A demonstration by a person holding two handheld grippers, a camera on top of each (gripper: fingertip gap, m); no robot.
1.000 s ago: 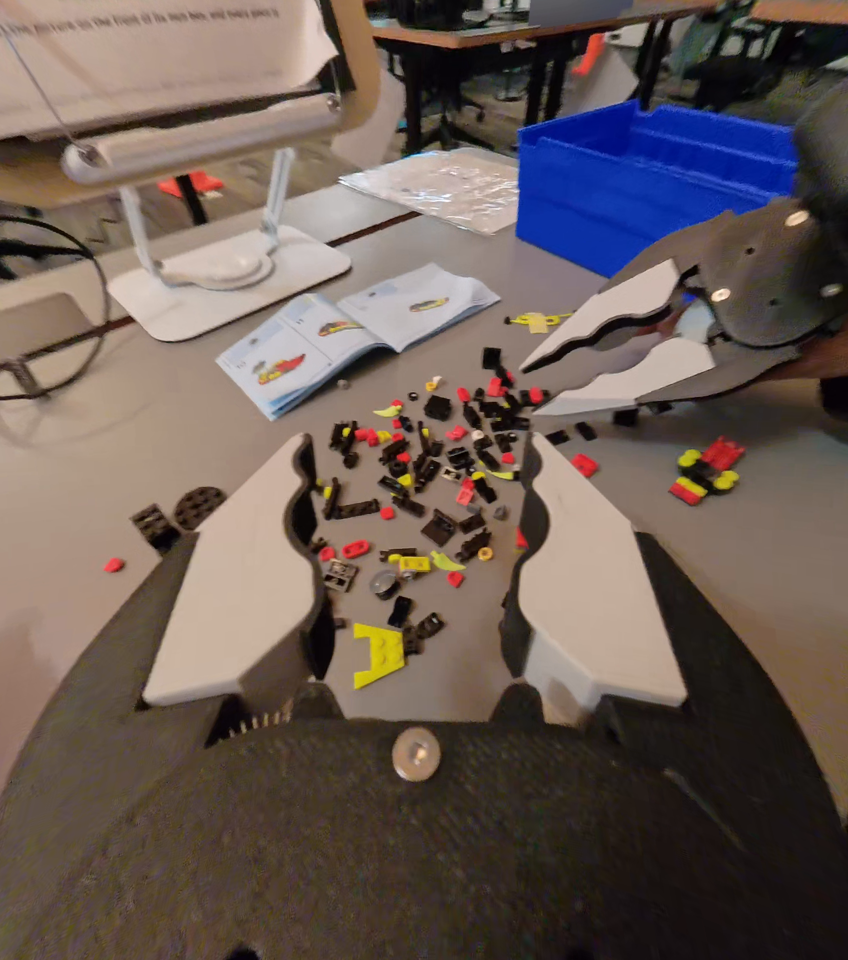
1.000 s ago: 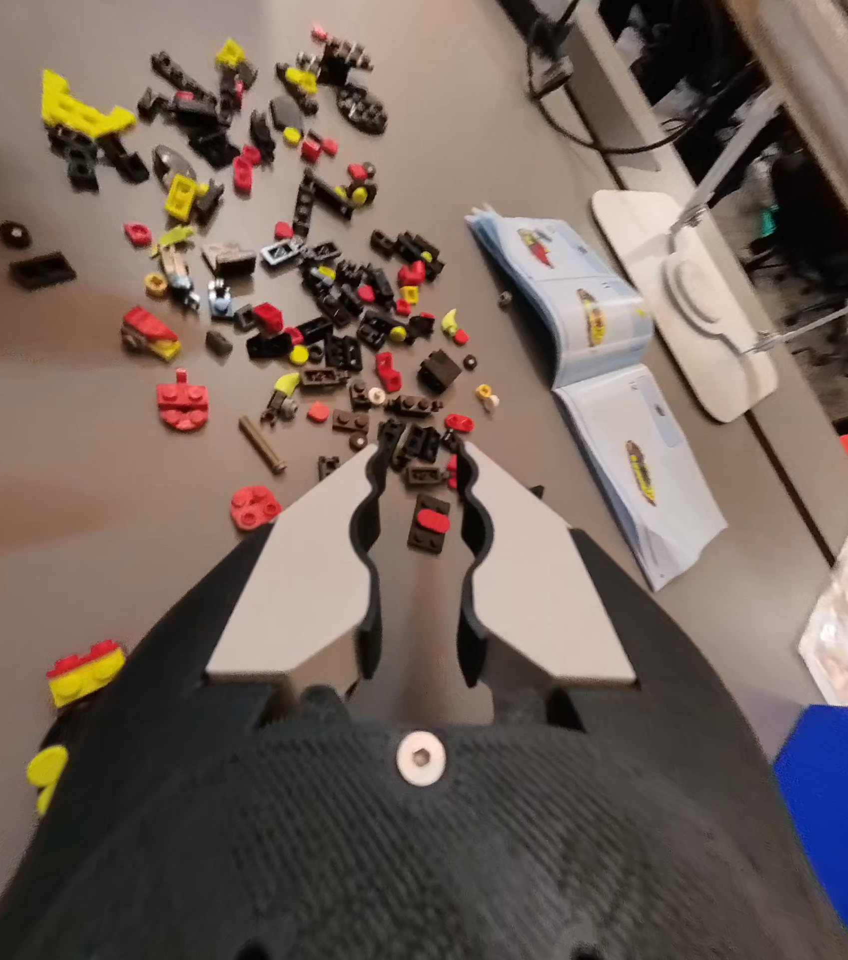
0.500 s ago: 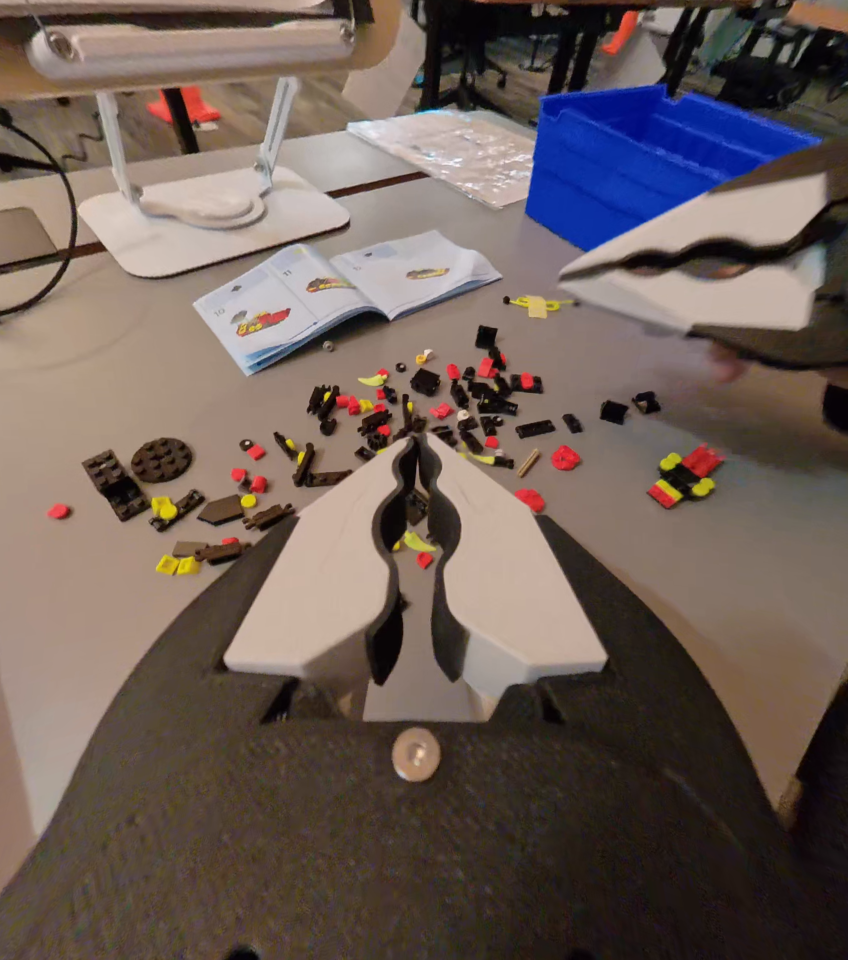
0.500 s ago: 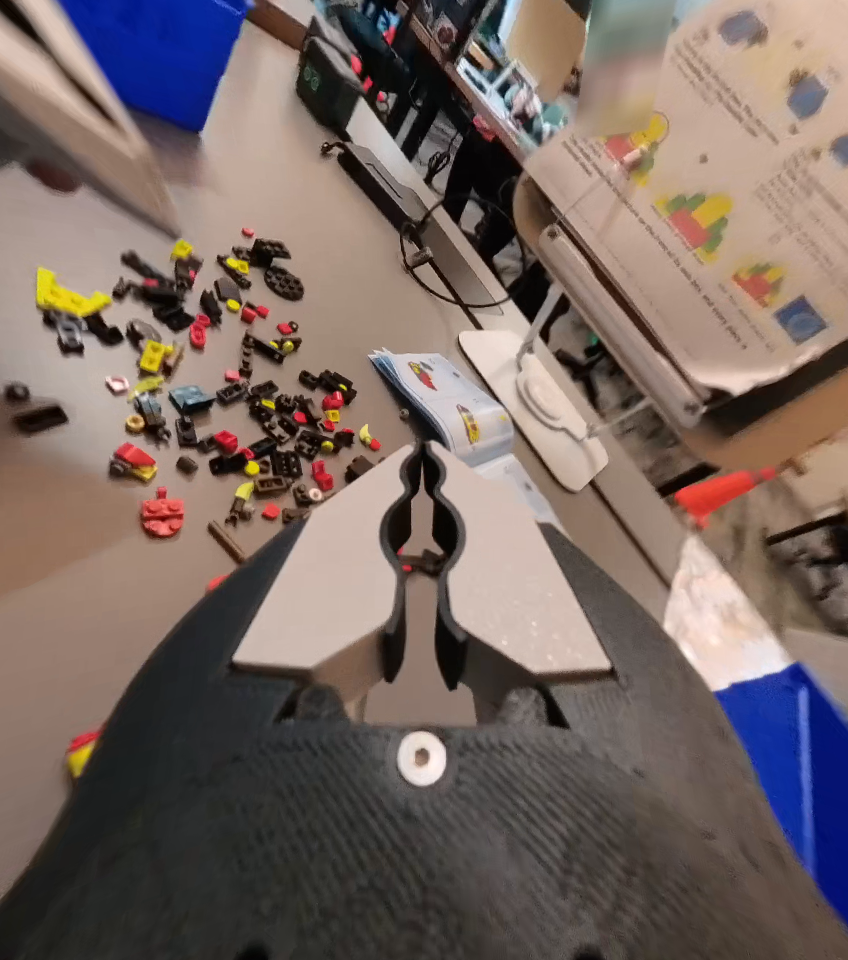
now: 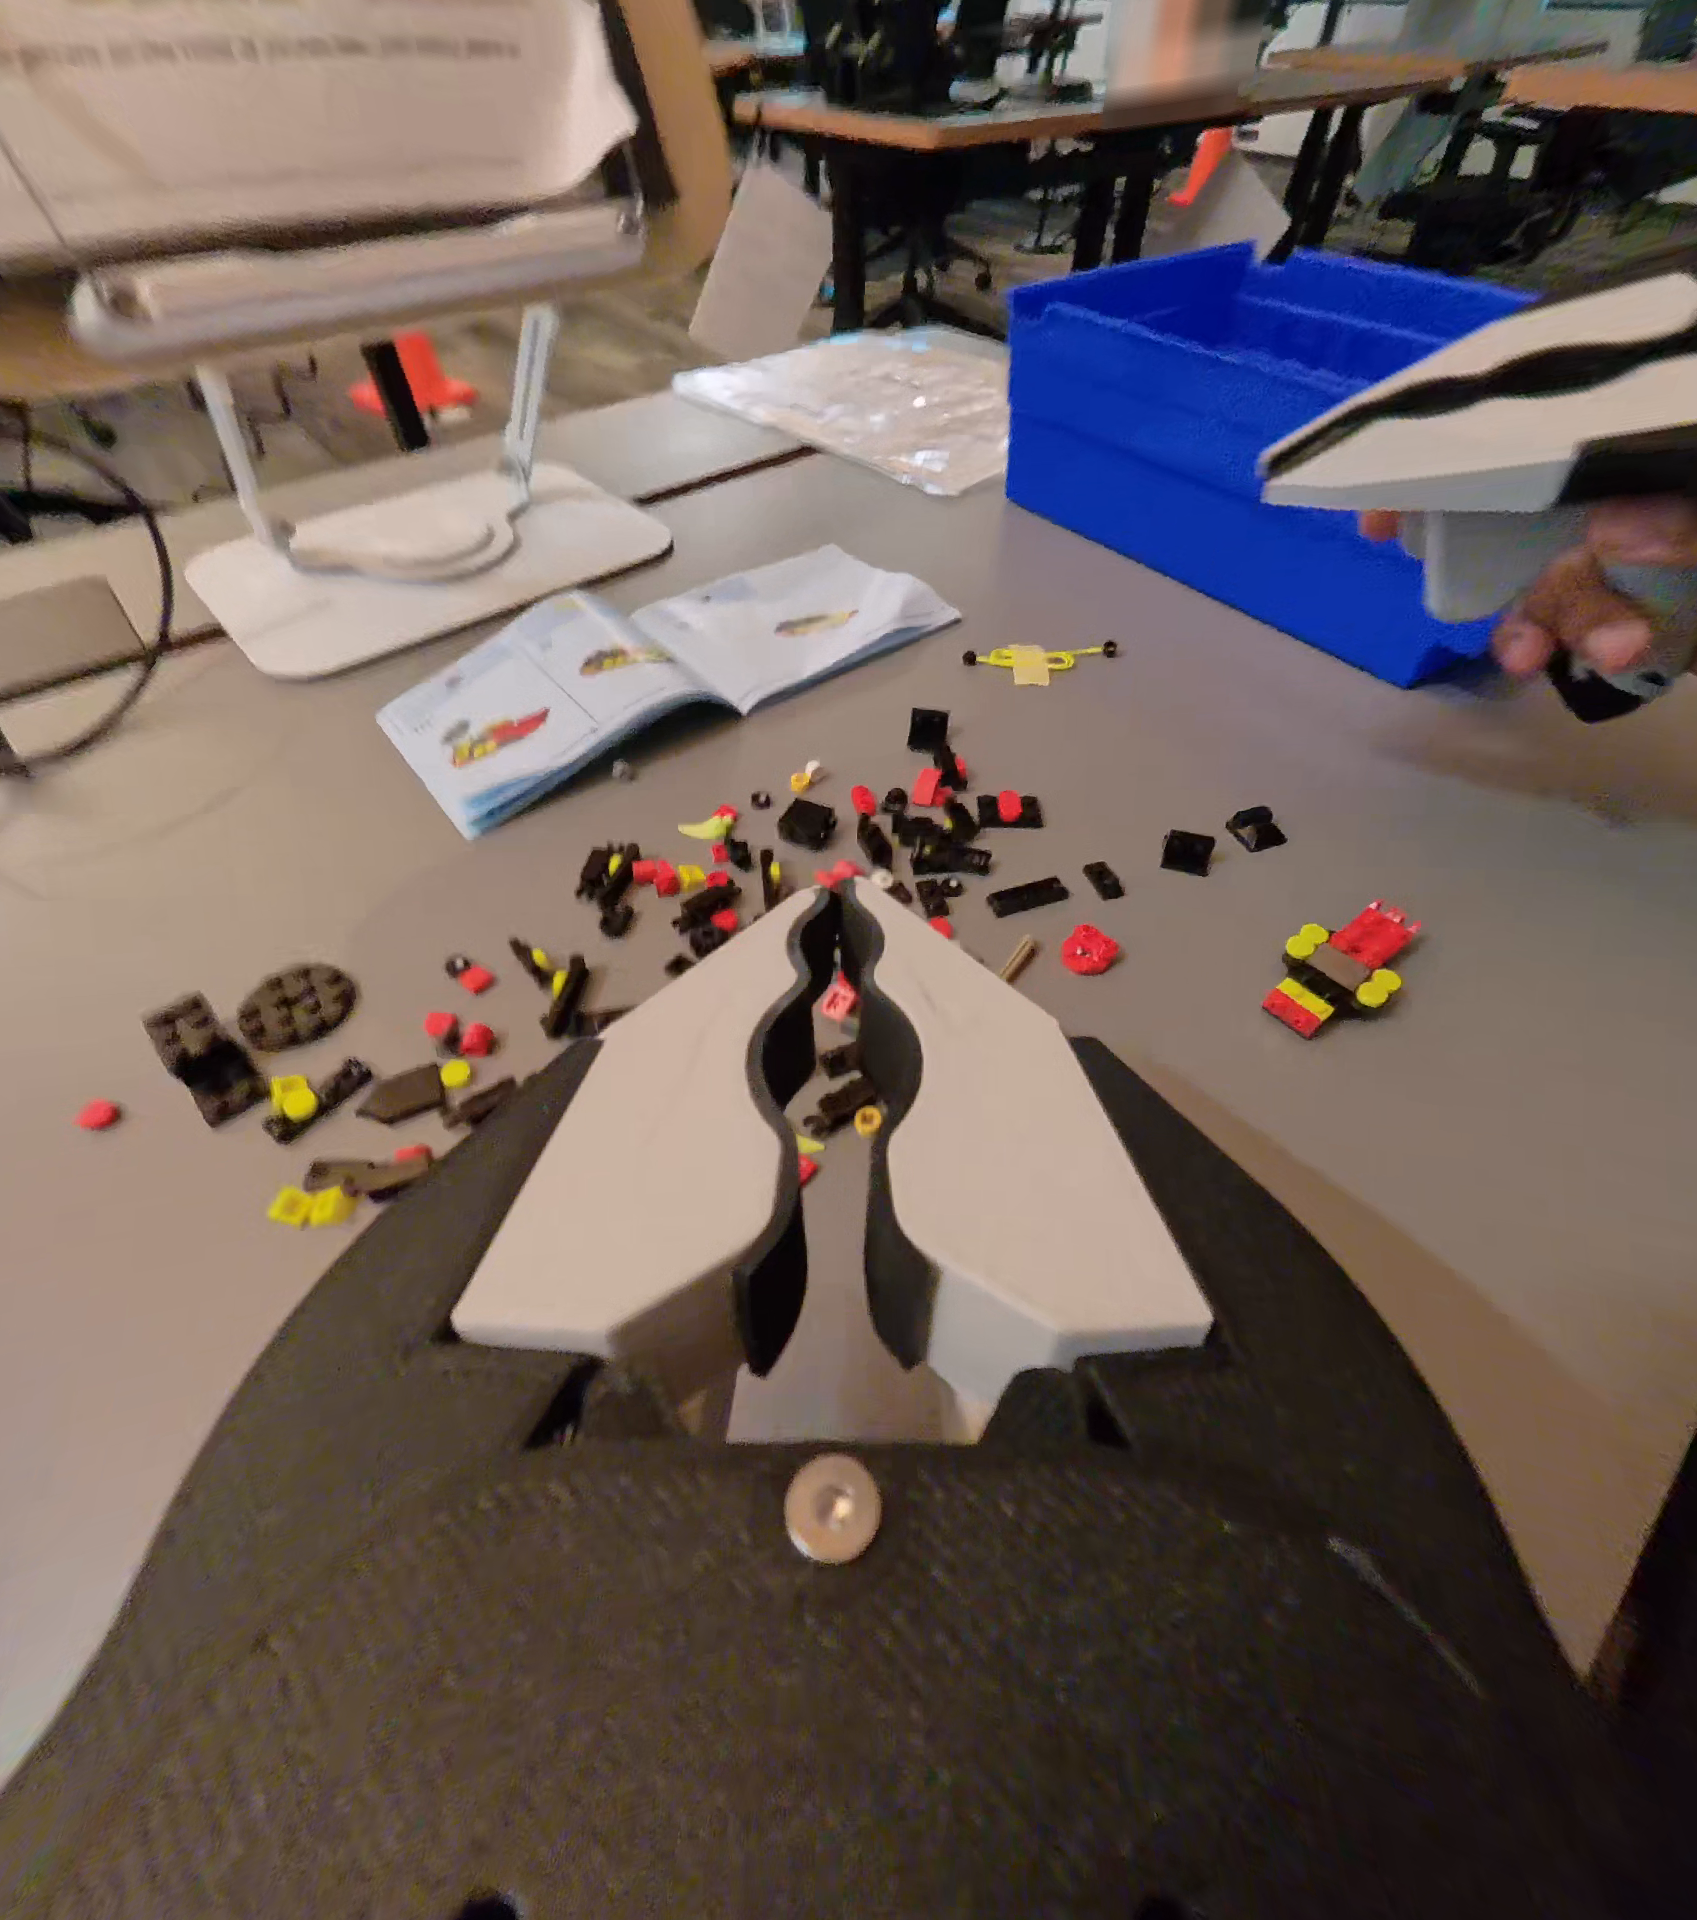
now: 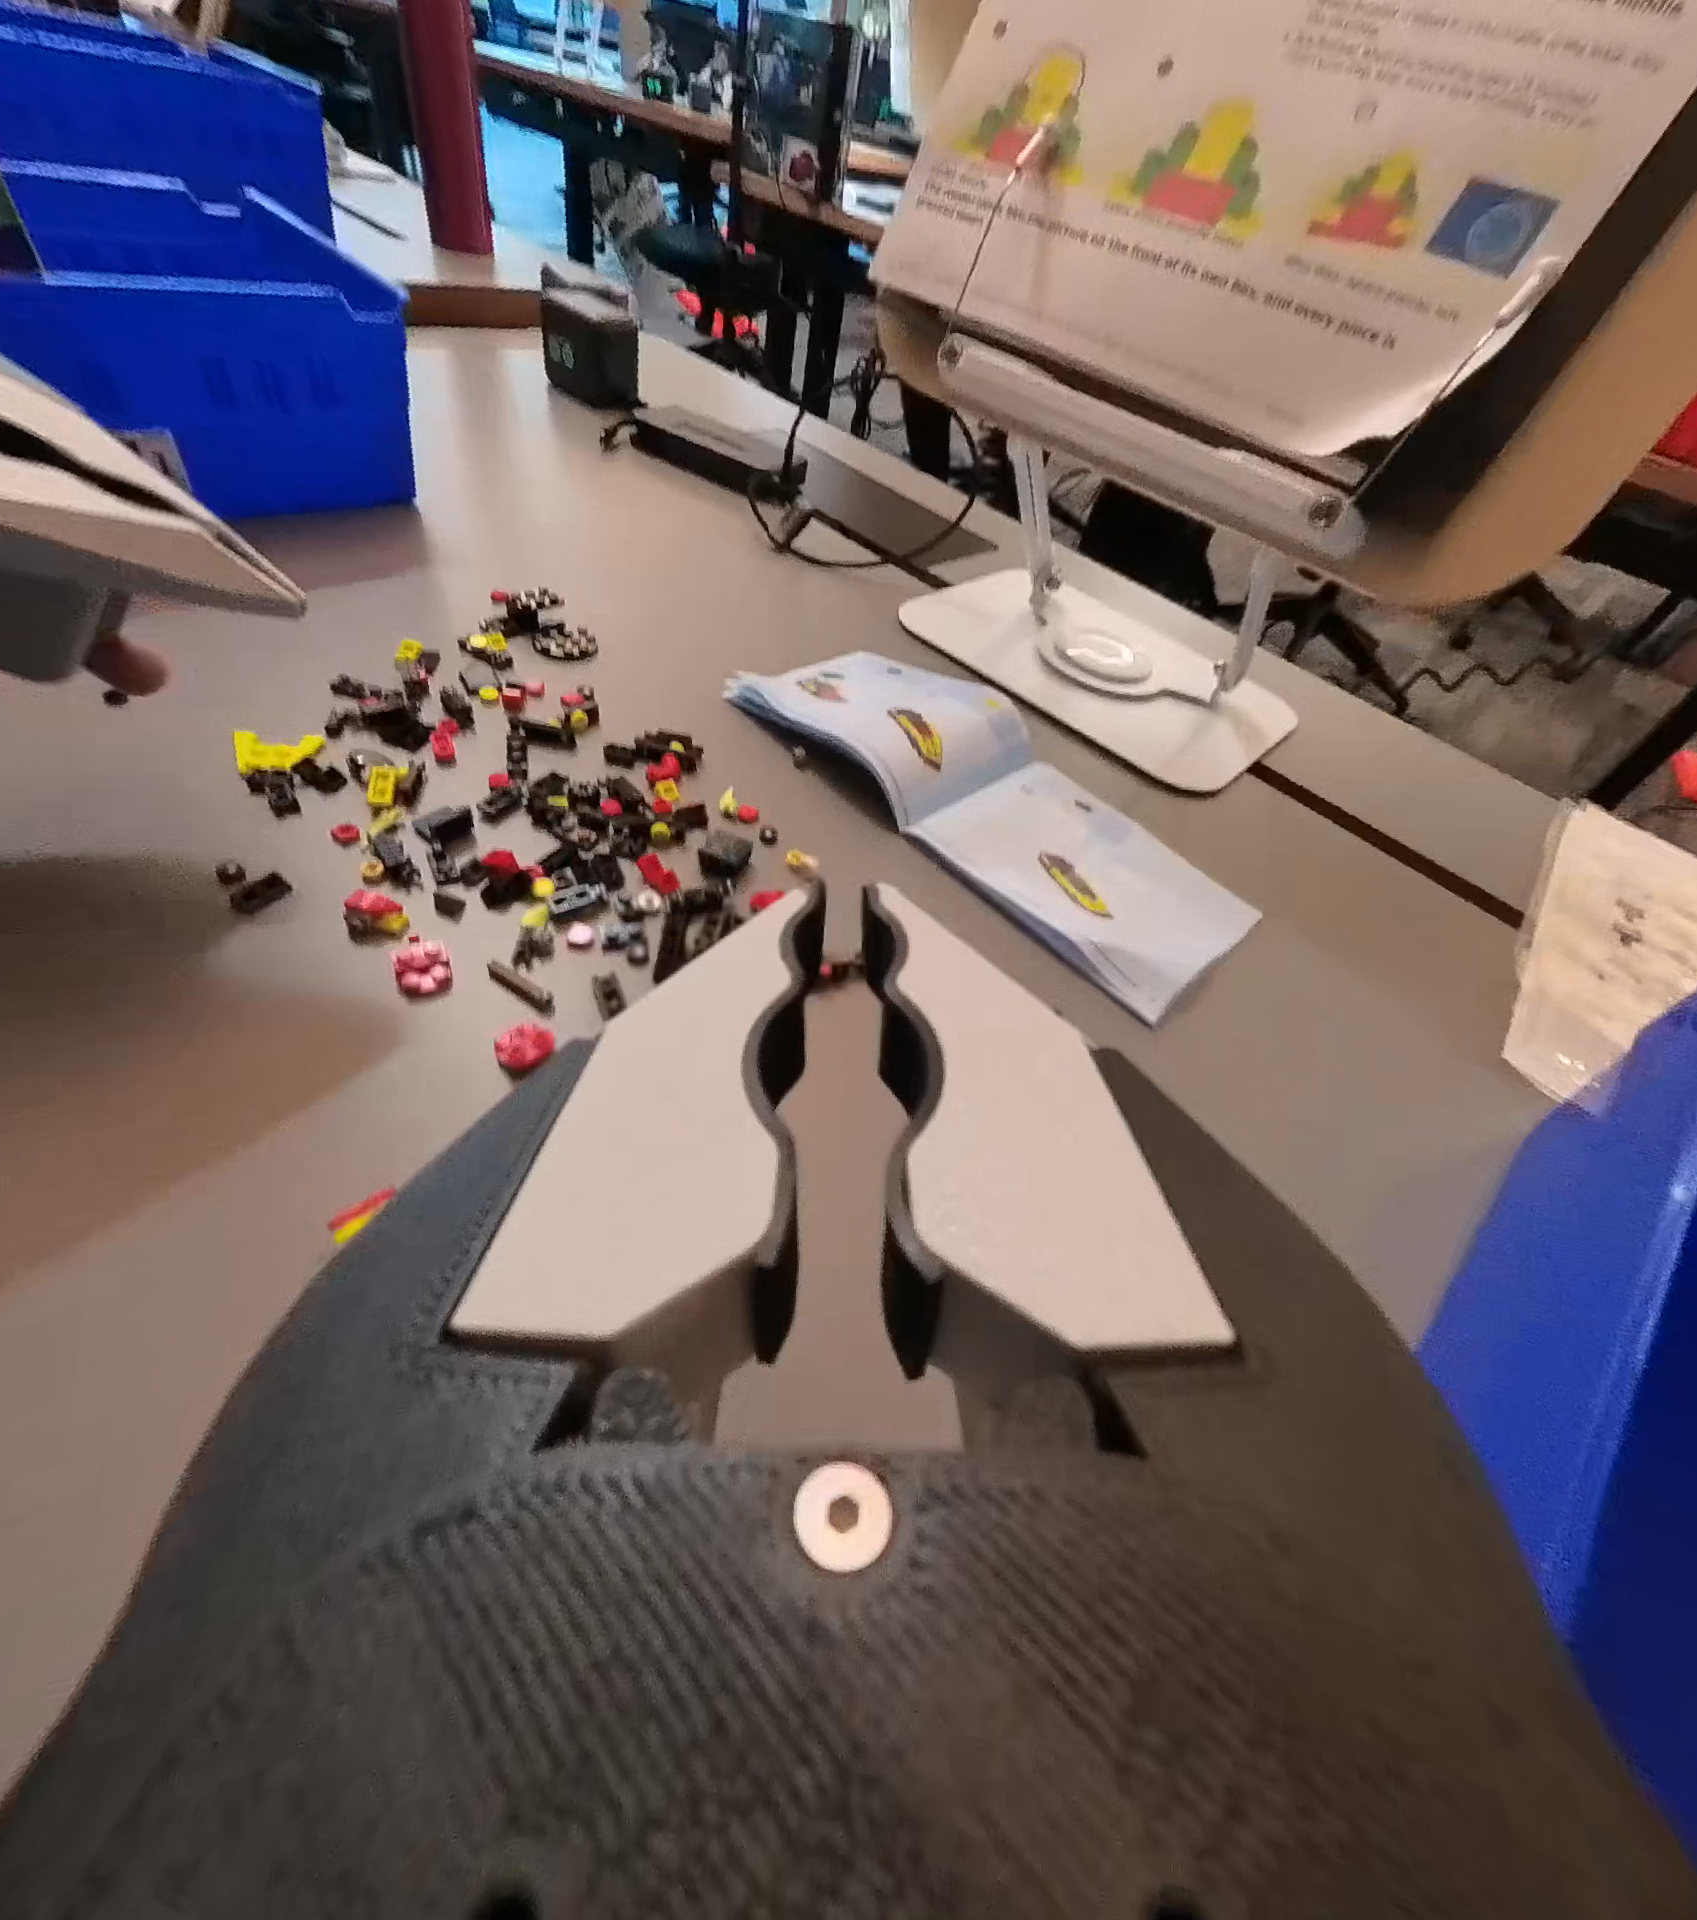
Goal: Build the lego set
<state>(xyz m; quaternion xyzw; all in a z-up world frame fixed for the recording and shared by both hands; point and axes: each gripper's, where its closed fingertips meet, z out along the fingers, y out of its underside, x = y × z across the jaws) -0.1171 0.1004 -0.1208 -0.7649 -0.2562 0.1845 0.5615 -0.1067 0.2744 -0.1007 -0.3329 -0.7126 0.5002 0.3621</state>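
Right tool point(image 6: 842, 902): nearly clenched on a small red-black lego piece point(image 6: 836, 968); a shallow grip risks dropping it. Left tool point(image 5: 839, 891): clenched, contents unclear. Loose lego bricks point(image 6: 553, 821) scattered on counter point(image 6: 96, 1091) ahead-left of right tool.

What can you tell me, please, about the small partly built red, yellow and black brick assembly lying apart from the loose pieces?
The small red, yellow and black brick assembly lies flat on the grey table, off to one side of the scattered loose pieces and touching none of them. It looks like glossy plastic: a red studded plate at one end, a dark centre flanked by round yellow pieces, and a red-and-yellow end. Neither tongs touch it. In the right wrist view only its edge shows.
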